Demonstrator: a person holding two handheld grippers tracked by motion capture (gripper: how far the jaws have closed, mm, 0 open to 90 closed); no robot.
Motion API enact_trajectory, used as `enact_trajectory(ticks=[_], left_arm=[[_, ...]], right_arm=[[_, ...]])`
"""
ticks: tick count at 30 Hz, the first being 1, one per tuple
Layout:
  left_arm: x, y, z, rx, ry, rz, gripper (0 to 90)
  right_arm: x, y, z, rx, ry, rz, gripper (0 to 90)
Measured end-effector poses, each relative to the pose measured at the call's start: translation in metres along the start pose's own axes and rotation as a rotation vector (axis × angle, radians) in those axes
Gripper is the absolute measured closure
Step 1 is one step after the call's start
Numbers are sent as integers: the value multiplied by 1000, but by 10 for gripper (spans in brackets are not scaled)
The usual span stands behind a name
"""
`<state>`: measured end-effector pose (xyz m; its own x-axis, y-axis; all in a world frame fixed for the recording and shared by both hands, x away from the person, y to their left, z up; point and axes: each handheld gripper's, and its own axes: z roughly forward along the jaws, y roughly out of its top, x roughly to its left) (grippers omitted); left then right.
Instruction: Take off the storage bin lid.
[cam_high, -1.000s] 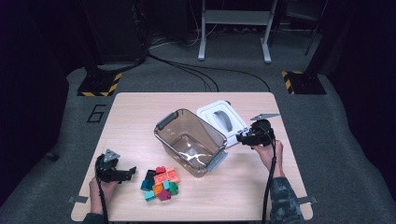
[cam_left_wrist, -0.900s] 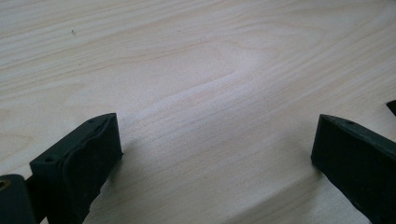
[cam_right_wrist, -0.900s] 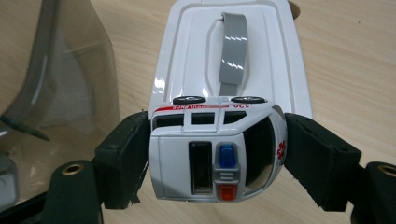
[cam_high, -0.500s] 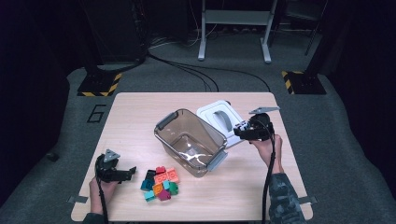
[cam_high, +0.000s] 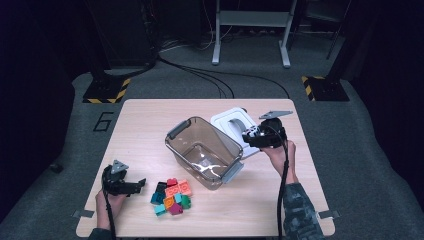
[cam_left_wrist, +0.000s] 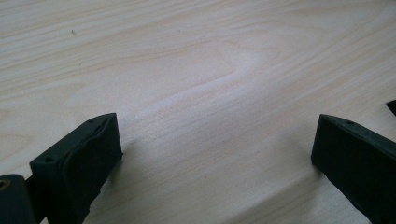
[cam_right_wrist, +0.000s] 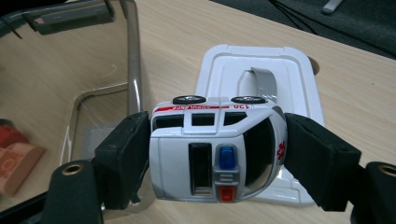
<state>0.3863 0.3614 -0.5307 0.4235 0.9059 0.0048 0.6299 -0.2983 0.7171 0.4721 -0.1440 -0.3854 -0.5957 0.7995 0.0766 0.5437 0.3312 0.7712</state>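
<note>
My right gripper (cam_right_wrist: 215, 154) is shut on a white toy ambulance (cam_right_wrist: 212, 149) with red stripes and a blue roof light; the toy lies on its side between the pads, wheels facing away. In the high view that gripper (cam_high: 252, 136) hangs above the table by the right rim of a clear smoky plastic bin (cam_high: 202, 150), over the white lid (cam_high: 232, 122). My left gripper (cam_high: 135, 186) rests at the front left with jaws wide apart, and in its own view (cam_left_wrist: 212, 158) nothing but bare wood lies between them. A pile of coloured bricks (cam_high: 172, 196) sits just right of it.
The bin (cam_right_wrist: 93, 70) stands empty in the middle of the wooden table (cam_high: 150, 120), with grey handles at its ends. The white lid (cam_right_wrist: 261, 70) has a grey handle and lies flat behind the ambulance. Dark floor, cables and stand legs surround the table.
My right gripper has risen with the ambulance and drifted slightly toward the far side, over the lid. The left gripper has kept still.
</note>
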Motion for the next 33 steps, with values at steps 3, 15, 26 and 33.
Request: enact_trajectory(ticks=[3, 15, 26, 33], left_arm=[[0, 0, 0, -1, 0, -1, 15], [0, 0, 0, 4, -2, 0, 15], [0, 0, 0, 4, -2, 0, 15], [0, 0, 0, 5, -2, 0, 15]], right_arm=[[7, 3, 1, 1, 10, -9, 247], [37, 12, 5, 7, 61, -54, 247], [60, 11, 9, 45, 109, -88, 246], [67, 5, 11, 65, 132, -100, 246]])
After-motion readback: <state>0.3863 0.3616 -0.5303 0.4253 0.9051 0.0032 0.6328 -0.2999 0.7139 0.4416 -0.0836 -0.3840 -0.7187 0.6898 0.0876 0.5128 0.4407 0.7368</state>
